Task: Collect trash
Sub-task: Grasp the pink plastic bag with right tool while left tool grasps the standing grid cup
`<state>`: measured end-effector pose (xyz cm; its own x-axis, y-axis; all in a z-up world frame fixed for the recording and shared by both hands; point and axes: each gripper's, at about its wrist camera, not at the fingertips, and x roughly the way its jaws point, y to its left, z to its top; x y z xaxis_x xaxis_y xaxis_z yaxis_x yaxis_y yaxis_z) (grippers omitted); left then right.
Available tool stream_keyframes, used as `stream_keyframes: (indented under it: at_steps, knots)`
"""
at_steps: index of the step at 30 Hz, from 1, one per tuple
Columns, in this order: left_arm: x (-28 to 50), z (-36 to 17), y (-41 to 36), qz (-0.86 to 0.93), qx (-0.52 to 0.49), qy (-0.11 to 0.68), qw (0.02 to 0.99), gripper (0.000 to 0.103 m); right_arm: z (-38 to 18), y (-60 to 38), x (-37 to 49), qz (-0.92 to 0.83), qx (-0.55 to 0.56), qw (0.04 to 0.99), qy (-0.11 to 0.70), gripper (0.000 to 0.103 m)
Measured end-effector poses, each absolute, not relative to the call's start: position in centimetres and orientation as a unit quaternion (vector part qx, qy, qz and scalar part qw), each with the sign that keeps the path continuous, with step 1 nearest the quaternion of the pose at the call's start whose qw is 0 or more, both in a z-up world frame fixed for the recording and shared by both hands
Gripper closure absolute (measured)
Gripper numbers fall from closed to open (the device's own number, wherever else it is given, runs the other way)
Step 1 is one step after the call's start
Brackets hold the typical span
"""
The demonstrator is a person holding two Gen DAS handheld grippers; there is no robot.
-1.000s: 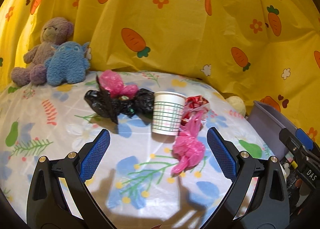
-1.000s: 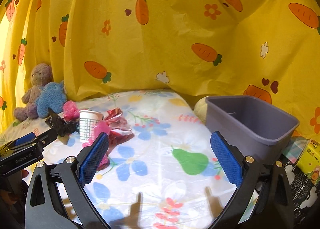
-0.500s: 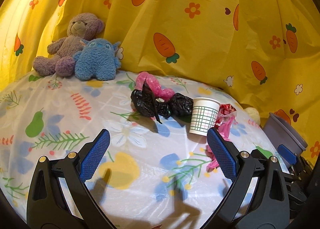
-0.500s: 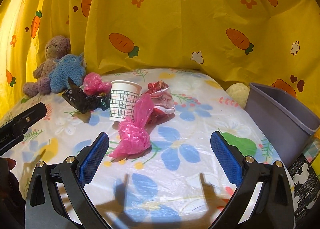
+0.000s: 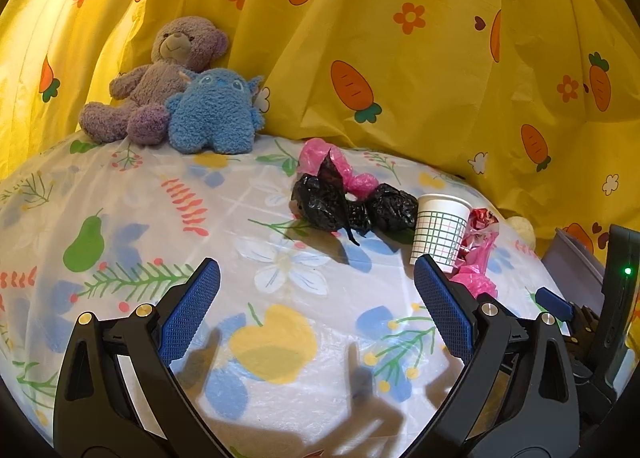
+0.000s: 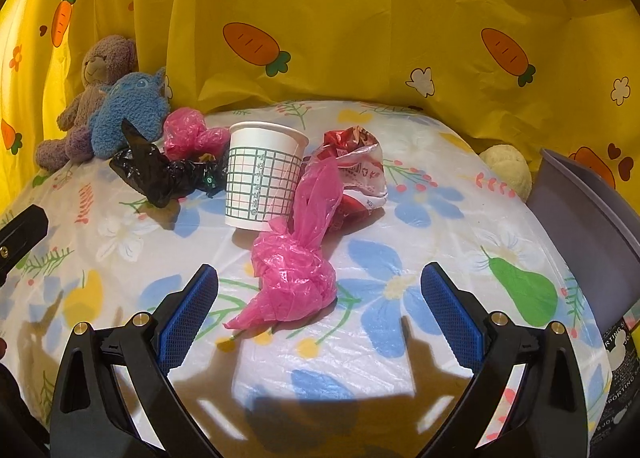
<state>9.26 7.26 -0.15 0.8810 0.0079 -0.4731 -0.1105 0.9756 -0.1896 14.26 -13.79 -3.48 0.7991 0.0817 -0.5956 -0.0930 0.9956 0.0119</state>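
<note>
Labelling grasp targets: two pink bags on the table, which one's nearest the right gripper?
The crumpled pink bag in front of the paper cup, lying between the open right gripper fingers. The other pink bag sits behind the black bag, near the plush toys.

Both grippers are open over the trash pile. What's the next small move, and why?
Probably ease the right gripper forward and down around the crumpled pink plastic bag. It is the nearest piece, it lies almost centred between the open jaws, and the grey plastic bin stands close on the right.

Right gripper (image 6: 316,290) spread wide, pink bag (image 6: 294,278) lying between its fingers
</note>
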Motion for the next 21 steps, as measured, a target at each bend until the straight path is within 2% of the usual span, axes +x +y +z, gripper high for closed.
stream_keyframes:
  at_steps: [4, 5, 6, 7, 9, 10, 11, 14, 21]
  knots:
    - [9.6, -0.1, 7.1, 0.026, -0.107, 0.244, 0.964, 0.007, -3.9, -13.5, 15.4, 0.05, -0.009, 0.944, 0.327, 0.014]
    - [9.7, -0.2, 7.1, 0.022, -0.109, 0.245, 0.963, 0.007, -4.1, -13.5, 15.5, 0.054, -0.008, 0.943, 0.329, 0.019]
    - [9.9, -0.2, 6.9, 0.018, -0.109, 0.246, 0.963, 0.007, -4.2, -13.5, 15.7, 0.057, -0.009, 0.941, 0.333, 0.027]
    - [10.0, -0.2, 6.7, 0.017, -0.108, 0.248, 0.963, 0.007, -4.4, -13.4, 15.8, 0.058, -0.012, 0.94, 0.336, 0.031]
    - [10.3, -0.3, 6.1, 0.011, -0.104, 0.251, 0.962, 0.007, -4.8, -13.5, 16.1, 0.059, -0.02, 0.937, 0.345, 0.05]
    - [10.5, -0.3, 5.8, 0.007, -0.102, 0.252, 0.962, 0.007, -5.0, -13.6, 16.2, 0.061, -0.021, 0.935, 0.348, 0.056]
    - [10.7, -0.3, 5.5, 0.002, -0.101, 0.254, 0.962, 0.007, -5.1, -13.8, 16.2, 0.064, -0.022, 0.934, 0.35, 0.069]
    - [11.4, -0.3, 4.4, -0.023, -0.102, 0.263, 0.959, 0.007, -4.9, -14.7, 15.4, 0.061, -0.027, 0.941, 0.333, 0.073]
    - [13.7, -0.4, 1.1, -0.061, -0.087, 0.277, 0.955, 0.007, -3.2, -18.2, 13.0, 0.049, -0.002, 0.956, 0.288, 0.073]
